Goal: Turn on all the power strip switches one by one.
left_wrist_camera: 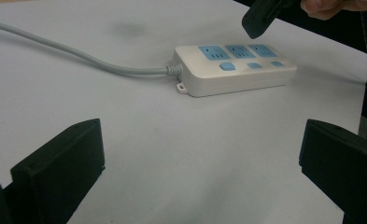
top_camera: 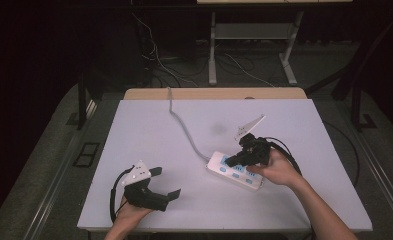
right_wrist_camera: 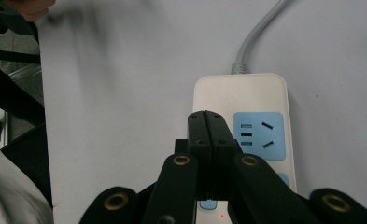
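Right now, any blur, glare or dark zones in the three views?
High view: surroundings nearly black, table evenly lit, soft and grainy. Left gripper view: power strip sharp, its own fingers close up, in silhouette. Right gripper view: smeared blur at top left, the shut right gripper crisp over the strip.

A white table (top_camera: 149,135) fills the middle of the high view, with a tan wooden strip (top_camera: 214,93) along its far edge. Beyond it, at the top centre, stand the white legs of another table (top_camera: 212,50) on grey floor (top_camera: 49,130), with loose cables (top_camera: 156,55) trailing at upper left.
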